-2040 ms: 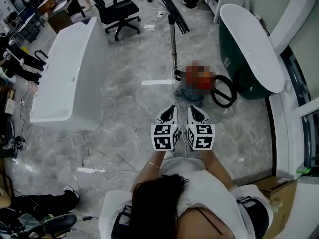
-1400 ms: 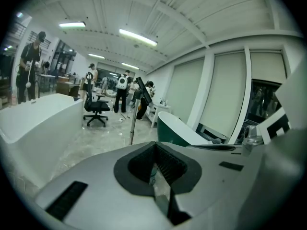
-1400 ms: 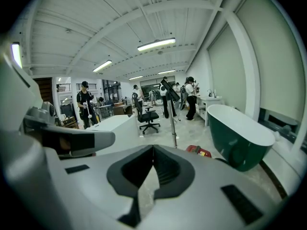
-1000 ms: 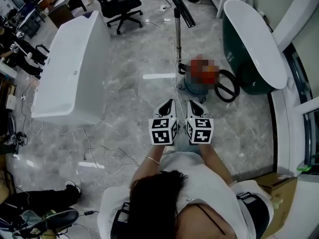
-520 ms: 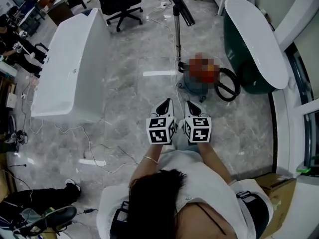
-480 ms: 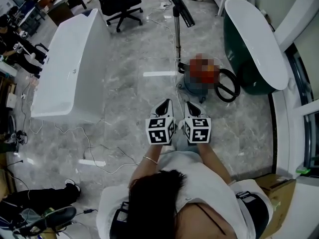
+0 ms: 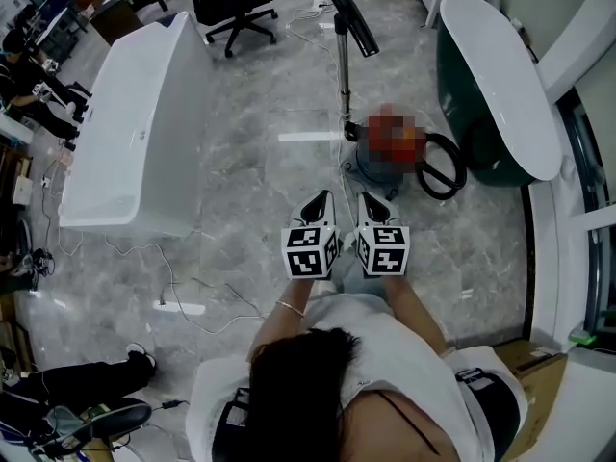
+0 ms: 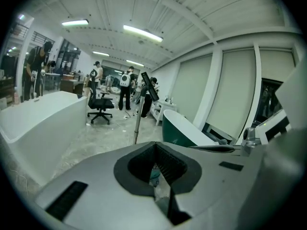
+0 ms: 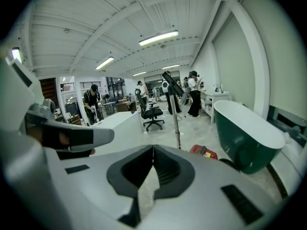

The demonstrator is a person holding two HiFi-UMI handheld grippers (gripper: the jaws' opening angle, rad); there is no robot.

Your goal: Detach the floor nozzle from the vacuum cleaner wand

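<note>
The vacuum canister (image 7: 373, 168) stands on the marble floor with a black hose (image 7: 439, 169) looped at its right. Its metal wand (image 7: 342, 75) stands upright, and the black floor nozzle (image 7: 347, 11) sits at the wand's top end. My left gripper (image 7: 320, 203) and right gripper (image 7: 372, 203) hover side by side just short of the canister, both shut and empty. The left gripper (image 8: 154, 145) looks past its jaws at the wand (image 8: 137, 126) and nozzle (image 8: 149, 86). The right gripper (image 9: 152, 147) sees the wand (image 9: 177, 124), the nozzle (image 9: 171, 84) and the red canister (image 9: 204, 151).
A white bathtub (image 7: 125, 133) stands at the left and a green one (image 7: 496, 75) at the right. A black office chair (image 7: 226, 8) stands behind. Thin cables (image 7: 192, 296) trail over the floor. People stand at the far end (image 8: 125, 87).
Both grippers have drifted a little with the person, staying side by side and shut. The vacuum has not moved.
</note>
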